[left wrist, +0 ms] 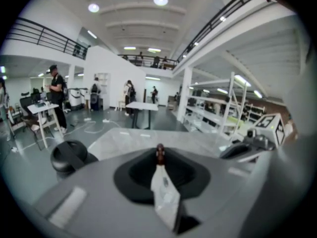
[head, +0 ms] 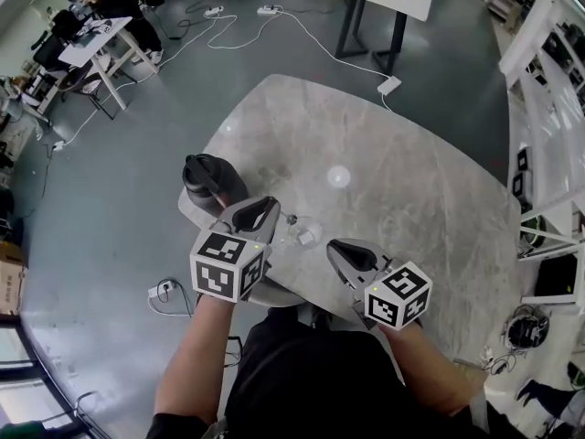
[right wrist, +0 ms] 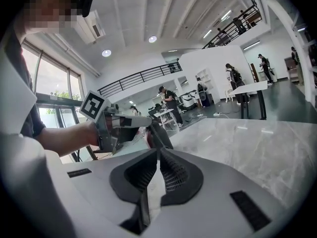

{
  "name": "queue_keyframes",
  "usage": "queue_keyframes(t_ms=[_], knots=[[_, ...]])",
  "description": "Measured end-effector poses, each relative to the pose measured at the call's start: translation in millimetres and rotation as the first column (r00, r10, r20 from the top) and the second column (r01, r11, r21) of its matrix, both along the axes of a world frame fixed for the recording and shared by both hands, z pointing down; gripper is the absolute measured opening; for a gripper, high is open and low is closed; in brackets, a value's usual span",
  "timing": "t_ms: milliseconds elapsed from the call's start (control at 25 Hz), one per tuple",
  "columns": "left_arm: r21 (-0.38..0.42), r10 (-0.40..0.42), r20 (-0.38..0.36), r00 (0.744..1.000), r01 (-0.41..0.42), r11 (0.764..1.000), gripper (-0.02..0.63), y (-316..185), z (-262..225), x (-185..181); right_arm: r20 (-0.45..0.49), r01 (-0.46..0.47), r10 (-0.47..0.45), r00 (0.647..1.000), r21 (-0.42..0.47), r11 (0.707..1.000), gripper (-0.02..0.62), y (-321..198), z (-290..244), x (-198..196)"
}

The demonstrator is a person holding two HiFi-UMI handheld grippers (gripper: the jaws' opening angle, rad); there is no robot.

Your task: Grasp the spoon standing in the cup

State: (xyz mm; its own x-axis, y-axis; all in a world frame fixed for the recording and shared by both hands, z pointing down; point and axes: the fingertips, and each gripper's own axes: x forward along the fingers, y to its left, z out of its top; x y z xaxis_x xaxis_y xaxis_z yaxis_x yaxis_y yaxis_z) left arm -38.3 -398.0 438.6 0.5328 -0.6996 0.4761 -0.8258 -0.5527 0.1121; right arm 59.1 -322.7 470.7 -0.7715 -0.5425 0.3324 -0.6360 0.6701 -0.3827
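Observation:
A small clear glass cup (head: 307,235) stands near the table's front edge, between my two grippers. A thin spoon (head: 289,218) rises out of it and leans to the left. My left gripper (head: 273,211) is shut on the top of the handle. In the left gripper view the handle's dark brown tip (left wrist: 160,152) sticks up between the pressed jaws (left wrist: 159,158), and the cup is hidden beneath them. My right gripper (head: 337,251) hovers just right of the cup, shut on nothing (right wrist: 159,155). In the right gripper view the left gripper (right wrist: 157,133) shows close ahead.
A black lidded pot (head: 208,180) stands at the grey marble table's (head: 411,190) left edge, behind the left gripper. The table's front edge runs right under both grippers. White desks, cables and people are on the floor far behind.

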Motion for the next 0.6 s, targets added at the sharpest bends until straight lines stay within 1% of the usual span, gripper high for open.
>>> queue_keyframes(t_ms=[160, 280, 440, 600], knots=[[0.054, -0.053, -0.014, 0.998, 0.054, 0.997, 0.054, 14.1, -25.4, -10.5, 0.010, 0.018, -0.019, 1.000, 0.028, 0.999, 0.012, 1.2, -8.3, 1.8], [0.086, -0.090, -0.032, 0.995, 0.092, 0.992, 0.054, 26.9, -42.8, -22.7, 0.013, 0.010, -0.011, 1.000, 0.047, 0.999, 0.012, -0.5, -16.5, 4.8], [0.126, -0.128, -0.071, 0.989, 0.136, 0.983, 0.054, 40.1, -66.3, -51.7, 0.024, -0.032, 0.030, 0.999, 0.102, 0.994, -0.006, -7.1, -37.4, 3.4], [0.166, -0.178, -0.113, 0.978, 0.195, 0.967, 0.053, 42.6, -89.4, -85.5, 0.039, -0.055, 0.049, 0.998, 0.169, 0.984, -0.008, -13.3, -63.6, -6.3]])
